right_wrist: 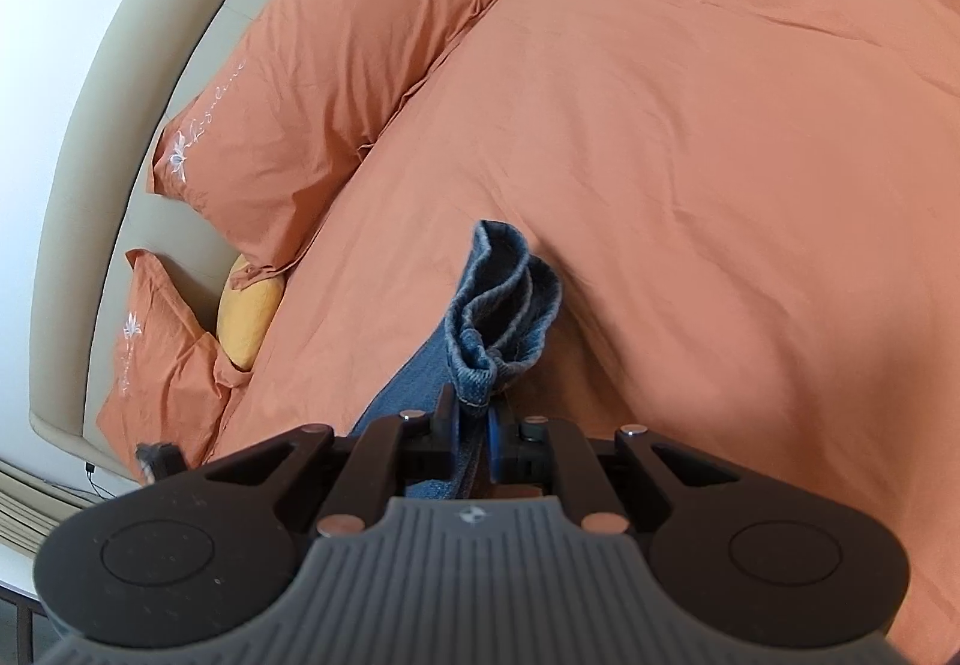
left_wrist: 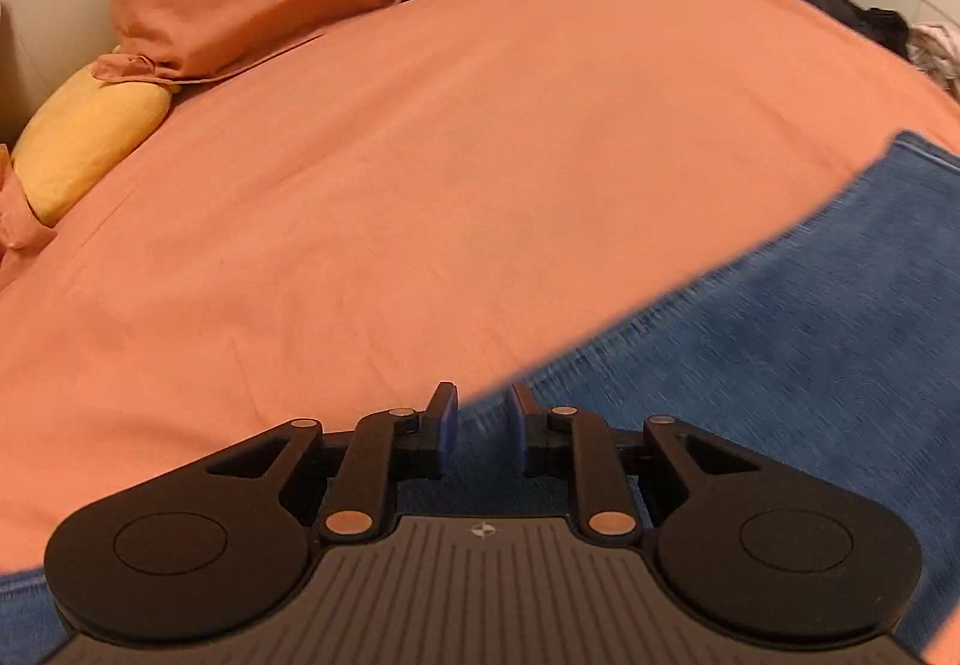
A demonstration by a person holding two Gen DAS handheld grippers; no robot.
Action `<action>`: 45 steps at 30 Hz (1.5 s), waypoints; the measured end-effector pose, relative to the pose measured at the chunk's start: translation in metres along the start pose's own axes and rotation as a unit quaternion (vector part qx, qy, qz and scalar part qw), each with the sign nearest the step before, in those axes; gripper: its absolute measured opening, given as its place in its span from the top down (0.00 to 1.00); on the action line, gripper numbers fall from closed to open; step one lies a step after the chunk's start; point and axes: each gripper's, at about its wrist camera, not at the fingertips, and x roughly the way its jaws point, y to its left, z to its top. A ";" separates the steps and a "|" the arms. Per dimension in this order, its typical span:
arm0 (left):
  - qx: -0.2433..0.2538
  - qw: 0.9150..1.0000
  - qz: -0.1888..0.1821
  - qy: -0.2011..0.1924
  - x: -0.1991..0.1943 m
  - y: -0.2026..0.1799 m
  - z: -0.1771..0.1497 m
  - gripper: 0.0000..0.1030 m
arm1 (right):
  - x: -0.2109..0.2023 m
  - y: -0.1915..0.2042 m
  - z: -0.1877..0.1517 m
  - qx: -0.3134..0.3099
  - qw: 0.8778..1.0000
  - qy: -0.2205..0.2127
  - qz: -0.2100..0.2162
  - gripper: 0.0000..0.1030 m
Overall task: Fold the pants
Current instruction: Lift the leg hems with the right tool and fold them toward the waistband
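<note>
Both differ: right claw [right_wrist: 477, 422] pinches the jeans' [right_wrist: 501, 299] hems, left claw [left_wrist: 483, 428] gapes slightly over denim.

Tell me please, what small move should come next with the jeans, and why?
Probably carry the right gripper forward and lower the hems onto the bedsheet. It is shut on the bunched leg ends of the jeans, which hang above the bed. The left gripper stands open over the denim, holding nothing.
</note>
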 end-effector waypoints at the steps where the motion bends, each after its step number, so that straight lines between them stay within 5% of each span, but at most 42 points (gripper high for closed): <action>1: 0.003 1.000 -0.006 0.004 -0.006 -0.002 -0.006 0.76 | -0.001 0.002 0.000 -0.001 1.000 0.000 -0.001 0.96; 9: 0.004 0.996 -0.087 0.026 -0.057 -0.034 -0.089 0.80 | -0.010 0.020 -0.002 -0.015 1.000 -0.007 -0.003 0.96; 12: -0.011 0.995 -0.099 0.016 -0.074 -0.050 -0.116 0.96 | -0.016 0.040 -0.004 -0.035 0.999 -0.008 -0.004 0.96; 16: -0.032 0.989 -0.139 0.031 -0.088 -0.058 -0.140 0.90 | -0.024 0.083 -0.012 -0.091 0.996 -0.010 -0.010 0.96; 26: -0.055 0.994 -0.093 -0.011 -0.156 -0.005 -0.172 0.88 | -0.027 0.217 -0.056 -0.202 0.979 -0.001 0.012 0.96; 34: -0.107 0.993 -0.015 -0.043 -0.213 0.090 -0.192 0.88 | 0.040 0.319 -0.131 -0.277 0.960 0.046 0.019 0.96; 45: -0.215 0.975 -0.015 -0.044 -0.228 0.179 -0.242 0.81 | 0.183 0.296 -0.297 -0.320 0.926 0.197 -0.031 0.96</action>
